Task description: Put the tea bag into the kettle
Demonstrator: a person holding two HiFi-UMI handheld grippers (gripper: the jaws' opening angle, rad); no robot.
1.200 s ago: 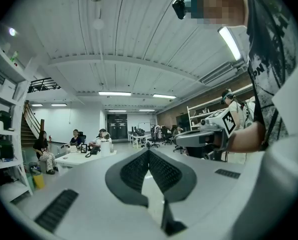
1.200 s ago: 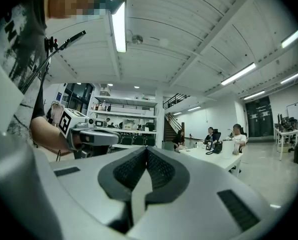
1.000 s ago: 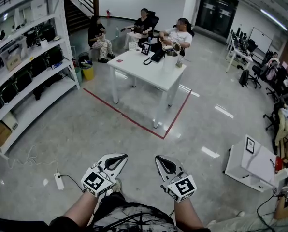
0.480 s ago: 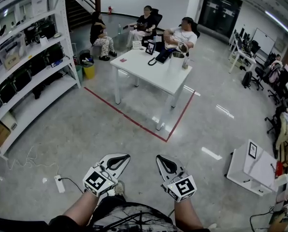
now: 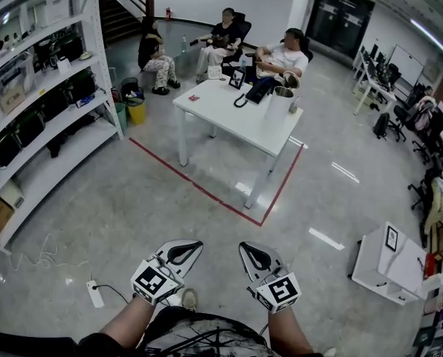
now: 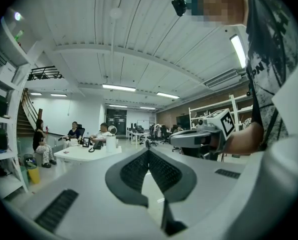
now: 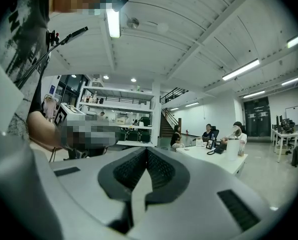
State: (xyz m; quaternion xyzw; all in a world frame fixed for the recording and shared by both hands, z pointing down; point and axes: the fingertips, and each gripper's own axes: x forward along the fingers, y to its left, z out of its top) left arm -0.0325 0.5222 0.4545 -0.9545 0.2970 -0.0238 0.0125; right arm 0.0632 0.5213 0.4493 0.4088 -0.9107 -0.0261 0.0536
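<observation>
A white table [image 5: 226, 119] stands across the room, well ahead of me. On its far right corner stands a tall pale kettle [image 5: 279, 103], also seen in the left gripper view [image 6: 110, 143] and the right gripper view [image 7: 232, 148]. A small red item [image 5: 194, 97], perhaps the tea bag, lies near the table's left end. My left gripper [image 5: 195, 245] and right gripper [image 5: 244, 246] are held side by side, level, pointing at the table. The left gripper's [image 6: 148, 149] jaws meet at the tips with nothing between them. So do the right gripper's [image 7: 146, 150].
Storage shelves [image 5: 36, 88] line the left wall. A red tape line [image 5: 207, 192] marks the floor around the table. A power strip [image 5: 95, 293] with a cable lies at my left. Three people sit behind the table. A small white stand [image 5: 389, 262] is at the right.
Both grippers have moved forward together with me toward the table, which now sits a little nearer and further right in the head view. Both jaws stay shut.
</observation>
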